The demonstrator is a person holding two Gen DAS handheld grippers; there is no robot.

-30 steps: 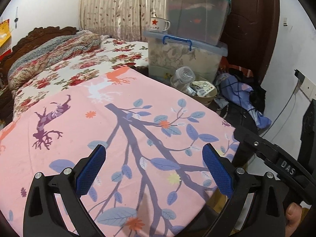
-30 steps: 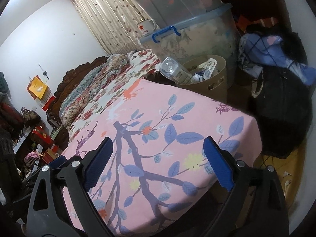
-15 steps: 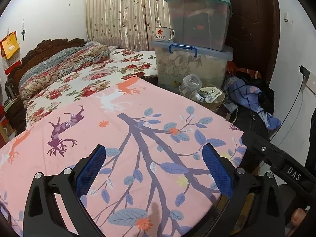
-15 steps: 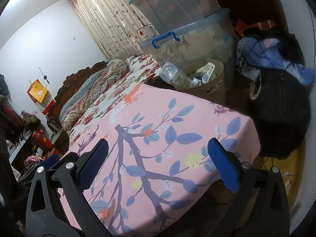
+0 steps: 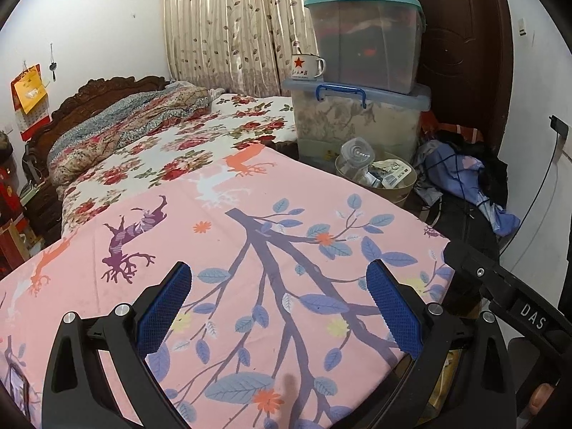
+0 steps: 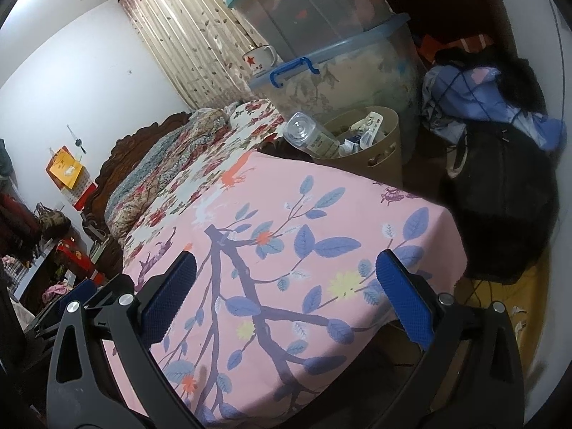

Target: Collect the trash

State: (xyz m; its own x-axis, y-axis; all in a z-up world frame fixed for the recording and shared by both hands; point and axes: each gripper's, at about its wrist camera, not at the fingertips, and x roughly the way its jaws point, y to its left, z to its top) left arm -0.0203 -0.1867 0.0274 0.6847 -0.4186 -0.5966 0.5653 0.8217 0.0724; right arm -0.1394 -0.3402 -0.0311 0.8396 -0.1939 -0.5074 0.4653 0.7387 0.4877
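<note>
A beige trash bin (image 5: 400, 193) stands on the floor beyond the far corner of the bed; it also shows in the right wrist view (image 6: 386, 150). It holds a clear plastic bottle (image 5: 355, 159) (image 6: 312, 136), a white packet (image 5: 397, 177) and other scraps. My left gripper (image 5: 279, 307) is open and empty above the pink sheet (image 5: 250, 268). My right gripper (image 6: 286, 296) is open and empty over the pink sheet's near corner (image 6: 321, 250). Its black frame shows at the right in the left wrist view (image 5: 511, 304).
Stacked clear storage boxes (image 5: 361, 82) with a star mug (image 5: 305, 68) stand behind the bin. Clothes and a black bag (image 6: 500, 193) lie on the floor at the right. A floral quilt (image 5: 125, 132) and wooden headboard are at the bed's far end.
Both grippers have pulled back and risen a little, so more of the bed and room shows. Both stay open and empty.
</note>
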